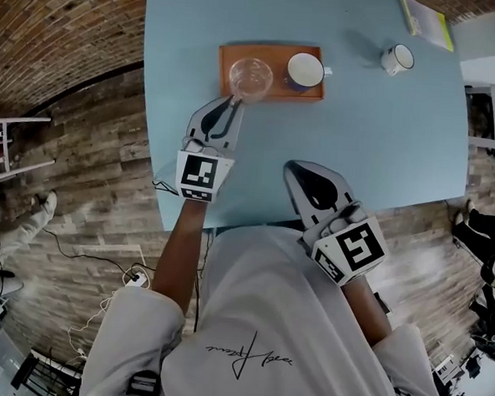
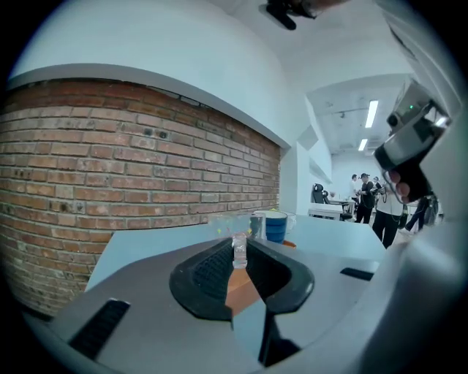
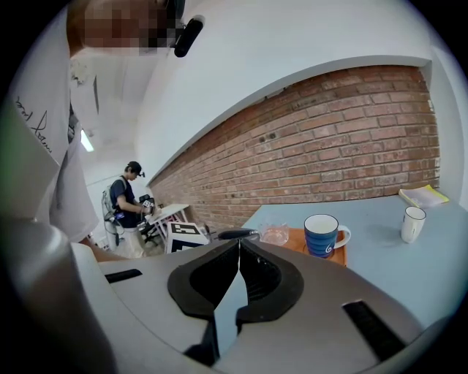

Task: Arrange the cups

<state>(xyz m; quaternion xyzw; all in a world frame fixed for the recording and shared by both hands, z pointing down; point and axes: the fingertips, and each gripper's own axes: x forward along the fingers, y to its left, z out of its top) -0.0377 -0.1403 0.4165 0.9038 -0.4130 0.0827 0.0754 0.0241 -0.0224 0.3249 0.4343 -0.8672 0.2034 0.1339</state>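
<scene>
An orange tray (image 1: 279,93) lies on the blue table (image 1: 384,151). At the tray's left end is a clear glass cup (image 1: 251,76), and a blue mug (image 1: 304,71) stands at its right end. My left gripper (image 1: 234,100) is shut on the near rim of the glass cup (image 2: 230,226), with the glass wall pinched between its pads (image 2: 212,266). Whether the glass rests on the tray I cannot tell. A white mug (image 1: 397,58) stands apart on the table, to the right. My right gripper (image 1: 303,175) hangs shut and empty over the table's near edge.
A yellow book (image 1: 426,20) lies at the table's far right corner. Brick floor surrounds the table, with a white frame (image 1: 4,149) at the left. In the gripper views, people (image 2: 384,212) stand in the room beyond, and one person (image 3: 128,204) stands by a white table.
</scene>
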